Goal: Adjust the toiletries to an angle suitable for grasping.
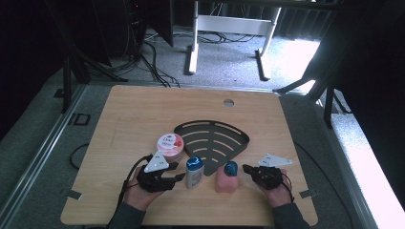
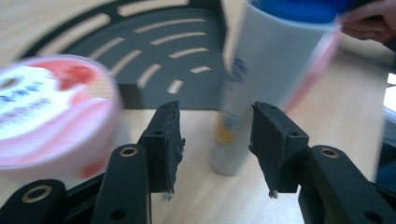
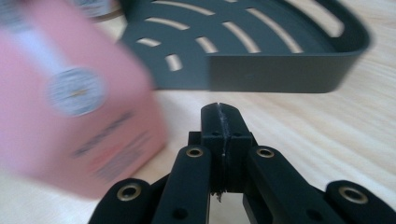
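The white bottle [image 2: 261,88] stands just beyond the left gripper [image 2: 217,140], whose jaws gape wide with nothing between them. Right gripper [image 3: 219,135] pinched shut and empty, pink bottle [image 3: 70,102] beside it.

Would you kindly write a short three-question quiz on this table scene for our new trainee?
1. True or false: the right gripper has its jaws shut on nothing.
2. Which thing stands just ahead of the open left gripper? A) white bottle with blue cap B) pink bottle C) round pink-lidded cream tub
3. Fill in: the black slotted corner shelf lies on the wooden ____.

Key: 1 true; 2 A; 3 table.
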